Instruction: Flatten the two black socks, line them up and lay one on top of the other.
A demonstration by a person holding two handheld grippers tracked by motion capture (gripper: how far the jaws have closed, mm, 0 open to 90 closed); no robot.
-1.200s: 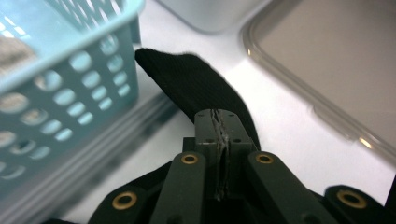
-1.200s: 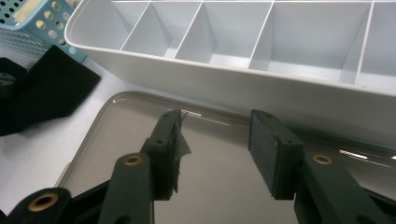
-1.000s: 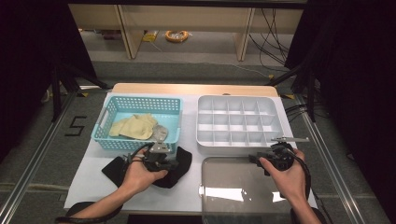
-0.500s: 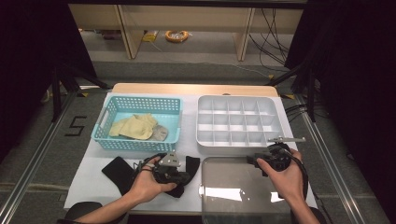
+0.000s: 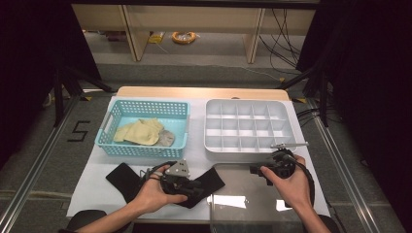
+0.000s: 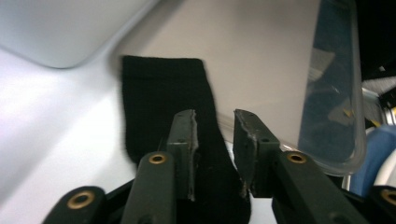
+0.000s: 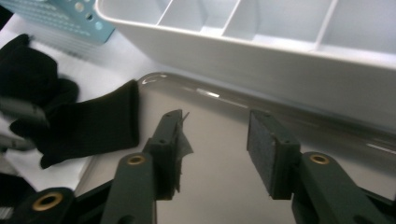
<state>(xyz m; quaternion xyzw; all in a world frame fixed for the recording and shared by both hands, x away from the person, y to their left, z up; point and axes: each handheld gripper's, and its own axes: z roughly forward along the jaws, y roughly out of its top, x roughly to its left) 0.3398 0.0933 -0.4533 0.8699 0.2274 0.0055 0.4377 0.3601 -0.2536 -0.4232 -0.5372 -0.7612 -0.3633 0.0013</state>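
A black sock (image 5: 121,177) lies stretched across the white mat, its right end reaching the edge of a clear plastic tray (image 5: 243,196). My left gripper (image 5: 192,187) hovers low over the sock's middle. In the left gripper view the jaws (image 6: 214,126) have just been opening and stand apart, with the sock (image 6: 159,93) flat beneath them and not pinched. My right gripper (image 5: 257,170) is over the clear tray (image 7: 219,105). Its jaws (image 7: 215,135) have just closed a little but stay wide, with nothing between them. The sock's cuff (image 7: 105,121) lies to their left.
A teal basket (image 5: 145,108) at the back left holds yellow cloth (image 5: 141,131) and a grey piece (image 5: 166,138). A white compartment tray (image 5: 243,102) stands at the back right, close ahead of the right gripper (image 7: 280,51). The table's front edge is near my forearms.
The left gripper shifted right and nearer, and its jaws opened off the sock. The sock, bunched before, now lies stretched out to the right. The right hand barely moved.
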